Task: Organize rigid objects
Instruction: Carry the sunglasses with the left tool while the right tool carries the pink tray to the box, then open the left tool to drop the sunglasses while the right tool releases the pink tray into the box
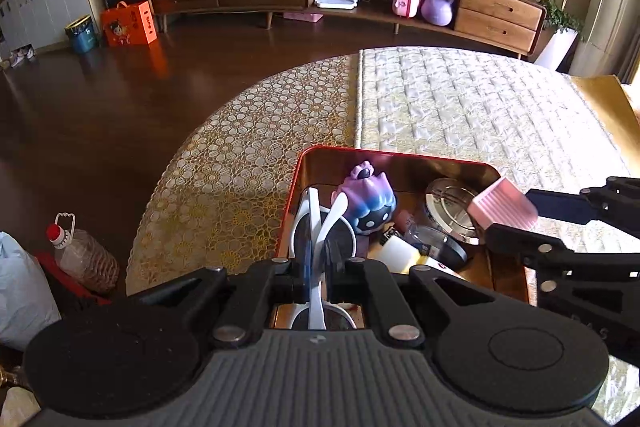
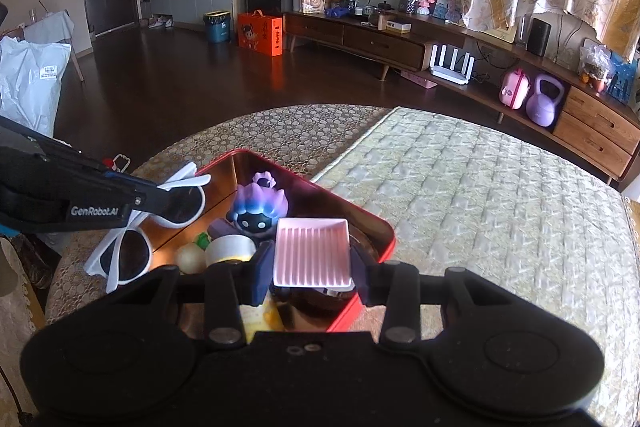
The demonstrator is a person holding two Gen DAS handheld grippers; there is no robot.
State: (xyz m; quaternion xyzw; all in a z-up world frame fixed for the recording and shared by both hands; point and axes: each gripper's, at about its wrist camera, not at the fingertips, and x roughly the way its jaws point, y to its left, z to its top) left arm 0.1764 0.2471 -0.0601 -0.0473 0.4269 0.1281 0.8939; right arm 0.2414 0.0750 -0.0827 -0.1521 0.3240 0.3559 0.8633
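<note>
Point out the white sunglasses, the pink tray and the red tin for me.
white sunglasses [image 2: 132, 253], right wrist view, on the near dark lens.
pink tray [image 2: 312, 253], right wrist view, on its ribbed inside.
red tin [image 1: 320, 149], left wrist view, on its far rim.

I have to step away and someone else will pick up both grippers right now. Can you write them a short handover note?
Left gripper: shut on the white sunglasses, held over the left end of the red tin.
Right gripper: shut on the pink ribbed tray, above the tin's right side.
Already in the tin: purple figurine, round metal dish, white bottle and other small items.
Left: set the sunglasses and tray into the tin and release.
</note>
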